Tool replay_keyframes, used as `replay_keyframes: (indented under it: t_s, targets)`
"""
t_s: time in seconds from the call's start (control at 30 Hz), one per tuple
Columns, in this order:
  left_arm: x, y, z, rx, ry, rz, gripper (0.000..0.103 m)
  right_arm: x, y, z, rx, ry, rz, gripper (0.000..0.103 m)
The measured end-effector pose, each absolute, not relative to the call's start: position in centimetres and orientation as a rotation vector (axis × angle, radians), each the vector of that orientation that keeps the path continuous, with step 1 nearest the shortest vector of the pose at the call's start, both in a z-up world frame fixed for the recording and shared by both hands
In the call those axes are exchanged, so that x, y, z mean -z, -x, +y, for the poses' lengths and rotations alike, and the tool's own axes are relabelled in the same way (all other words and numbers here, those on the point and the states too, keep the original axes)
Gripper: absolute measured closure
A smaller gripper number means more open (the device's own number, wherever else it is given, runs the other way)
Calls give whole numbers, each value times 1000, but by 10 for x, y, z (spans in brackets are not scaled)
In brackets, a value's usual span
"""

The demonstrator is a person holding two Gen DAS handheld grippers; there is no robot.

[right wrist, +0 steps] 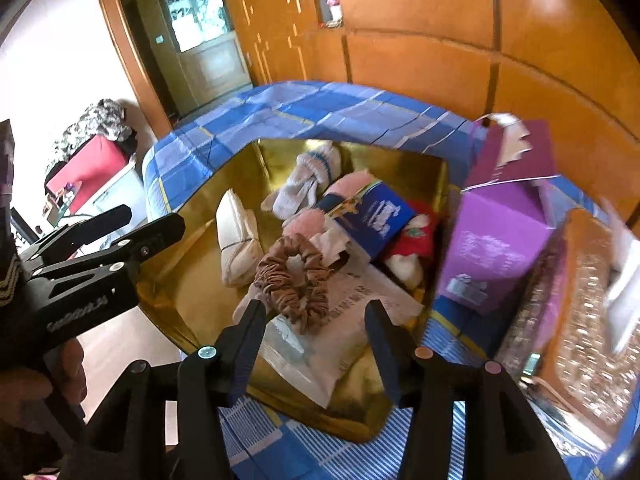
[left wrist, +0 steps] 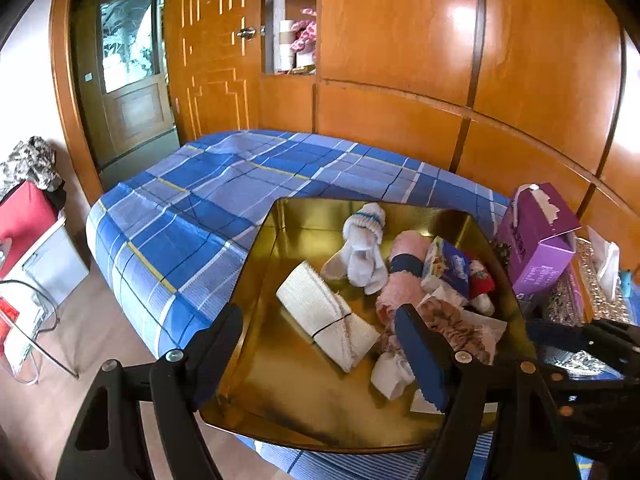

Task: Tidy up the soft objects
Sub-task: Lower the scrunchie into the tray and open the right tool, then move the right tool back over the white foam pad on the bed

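R tongs [right wrist: 316, 320] spread, nothing pinched, just above brown scrunchie [right wrist: 294, 280] lying at 5 o'clock in gold tin [right wrist: 168, 300] on bed. L tongs [left wrist: 320, 340] spread, empty. Drop-off looks done; next: fetch another soft item.

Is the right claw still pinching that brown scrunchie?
Apart. The right wrist view shows the right claw open, and the brown scrunchie lying beyond its fingertips in the gold tray.

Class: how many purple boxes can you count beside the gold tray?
1: the purple box stands on the bed just right of the gold tray, flap open. Others may be hidden behind it.
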State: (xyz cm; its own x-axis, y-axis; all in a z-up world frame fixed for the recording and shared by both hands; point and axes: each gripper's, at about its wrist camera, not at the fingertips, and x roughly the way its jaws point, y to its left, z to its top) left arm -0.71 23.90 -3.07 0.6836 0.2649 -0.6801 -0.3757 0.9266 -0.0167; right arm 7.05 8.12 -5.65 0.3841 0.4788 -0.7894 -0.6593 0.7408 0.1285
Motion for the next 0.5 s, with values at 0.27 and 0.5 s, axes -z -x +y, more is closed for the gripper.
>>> replay_keyframes:
  t_s: [0.27, 0.5]
  targets:
    - [18, 8, 217, -301, 112, 710, 24, 28, -56, 27, -644, 194, 813, 51]
    - [16, 8, 196, -237, 83, 719, 24, 16, -51, -39, -537, 127, 767, 51]
